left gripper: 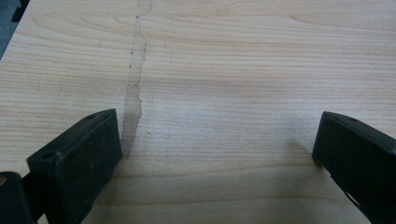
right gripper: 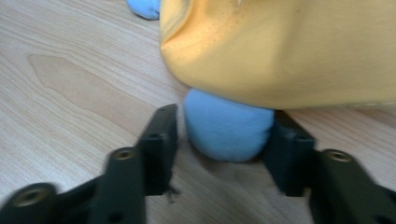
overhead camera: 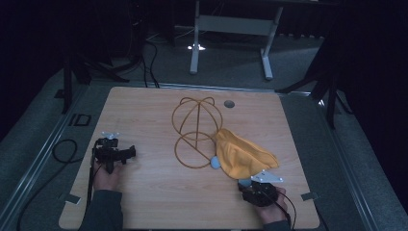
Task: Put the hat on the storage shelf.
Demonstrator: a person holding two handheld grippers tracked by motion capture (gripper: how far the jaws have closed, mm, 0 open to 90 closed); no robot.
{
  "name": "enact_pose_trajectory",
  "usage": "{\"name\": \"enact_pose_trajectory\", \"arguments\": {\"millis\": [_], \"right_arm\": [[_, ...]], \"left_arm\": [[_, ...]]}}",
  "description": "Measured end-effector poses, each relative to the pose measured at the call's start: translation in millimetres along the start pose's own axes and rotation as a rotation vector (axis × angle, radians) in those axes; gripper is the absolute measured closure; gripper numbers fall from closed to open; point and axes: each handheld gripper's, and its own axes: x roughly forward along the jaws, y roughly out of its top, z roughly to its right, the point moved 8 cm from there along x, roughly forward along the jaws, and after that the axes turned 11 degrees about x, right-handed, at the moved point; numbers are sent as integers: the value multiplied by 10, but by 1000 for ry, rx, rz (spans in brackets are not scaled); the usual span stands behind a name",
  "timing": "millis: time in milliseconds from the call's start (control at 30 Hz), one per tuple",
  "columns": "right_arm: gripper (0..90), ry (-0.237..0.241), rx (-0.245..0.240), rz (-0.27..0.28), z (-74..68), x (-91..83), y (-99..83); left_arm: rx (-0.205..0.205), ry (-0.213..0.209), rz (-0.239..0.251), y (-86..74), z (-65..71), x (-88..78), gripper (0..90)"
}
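My right gripper (right gripper: 219, 140) sits near the table's (overhead camera: 144, 202) near right corner, its jaws standing on either side of a blue ball (right gripper: 227, 126) (a soft, fuzzy-looking one) that pokes out from under the near edge of the yellow cloth (right gripper: 289, 51). The right-hand jaw looks to be touching the ball; on the left-hand side I see a thin gap, so I read the jaws as parted around it rather than clamped on it. In the high view the same ball (overhead camera: 244, 182) shows just ahead of the right gripper (overhead camera: 251, 185), against the cloth's (overhead camera: 243, 154) near edge. A second blue ball (overhead camera: 214, 162) lies at the cloth's left side, touching the gold wire frame (overhead camera: 196, 130), which stands near the middle of the table toward its far edge. A small round grey hole (overhead camera: 229, 103) lies close to the far edge, just right of the frame. My left gripper (overhead camera: 127, 154) rests near the left edge, well apart from all that; in its own view the left gripper (left gripper: 215, 140) has its jaws wide apart over bare wood, holding nothing
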Motion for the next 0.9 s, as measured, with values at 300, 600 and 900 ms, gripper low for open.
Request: {"name": "enact_pose_trajectory", "arguments": {"millis": [300,600,900], "right_arm": [[780,55,-25,35,-96,-20,88],[784,109,-62,104,-188,-139,307],[784,126,-71,158,-95,-248,623]], "left_arm": [[0,0,0,0,0,0,13],[0,0,0,1,0,0,13],[0,0,0,0,0,0,14]]}}
